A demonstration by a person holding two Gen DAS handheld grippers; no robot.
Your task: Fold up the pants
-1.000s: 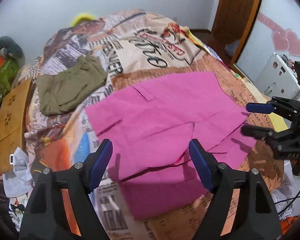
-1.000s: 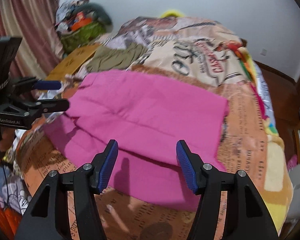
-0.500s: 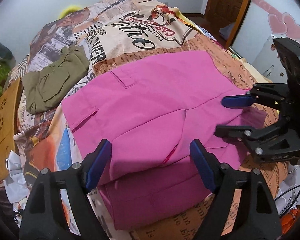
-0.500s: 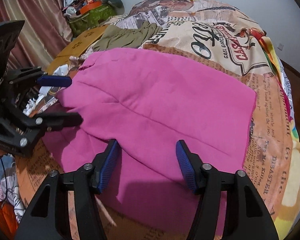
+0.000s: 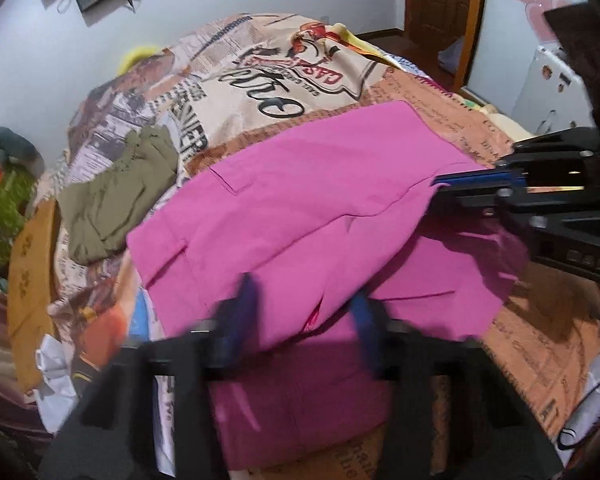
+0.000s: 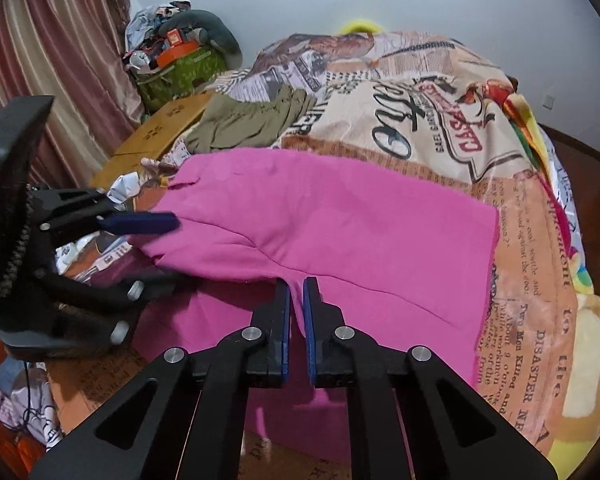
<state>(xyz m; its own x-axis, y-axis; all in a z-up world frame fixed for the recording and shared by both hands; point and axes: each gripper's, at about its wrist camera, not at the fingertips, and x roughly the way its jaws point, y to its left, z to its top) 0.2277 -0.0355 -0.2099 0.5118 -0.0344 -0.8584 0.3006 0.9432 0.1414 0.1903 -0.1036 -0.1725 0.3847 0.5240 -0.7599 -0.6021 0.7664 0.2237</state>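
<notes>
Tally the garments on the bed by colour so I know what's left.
Pink pants: 1
Olive-green garment: 1
Total: 2

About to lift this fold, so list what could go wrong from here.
1. The right tongs pinch only a thin bit of the pink pants at their edge; it may slip out on lifting.
2. The left tongs have been closing and look blurred, with cloth between them; the two grips may end up uneven and skew the fold.
3. The olive garment lies close by and could get dragged.
</notes>
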